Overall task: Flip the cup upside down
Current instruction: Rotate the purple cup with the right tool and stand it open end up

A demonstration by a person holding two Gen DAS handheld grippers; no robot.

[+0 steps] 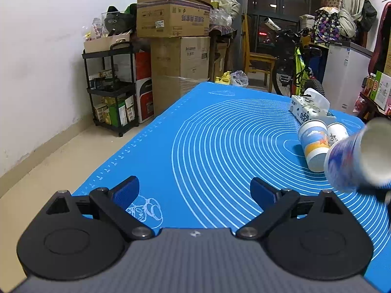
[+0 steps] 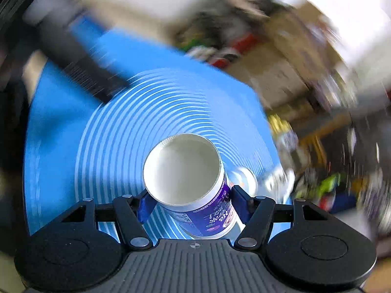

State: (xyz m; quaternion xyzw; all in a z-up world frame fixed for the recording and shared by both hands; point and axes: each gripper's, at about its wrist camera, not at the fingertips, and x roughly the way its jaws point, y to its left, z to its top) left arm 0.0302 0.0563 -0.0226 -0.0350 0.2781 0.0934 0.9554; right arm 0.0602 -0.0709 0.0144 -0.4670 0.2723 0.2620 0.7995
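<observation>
My right gripper [image 2: 191, 204] is shut on a purple and white paper cup [image 2: 195, 190], its blue pads on the cup's sides. The cup's white open mouth faces away from the camera, above the blue mat [image 2: 61, 127]. The view is blurred by motion. In the left wrist view the same cup [image 1: 359, 156] hangs in the air at the right edge, tilted, mouth toward the right. My left gripper [image 1: 194, 193] is open and empty, low over the mat's near edge [image 1: 207, 146].
Two other paper cups [image 1: 315, 144] [image 1: 337, 133] stand upside down on the mat at the right, in front of a tissue pack [image 1: 310, 107]. Beyond the table are cardboard boxes [image 1: 176, 24], a black shelf cart [image 1: 112, 85] and a bicycle [image 1: 298, 66].
</observation>
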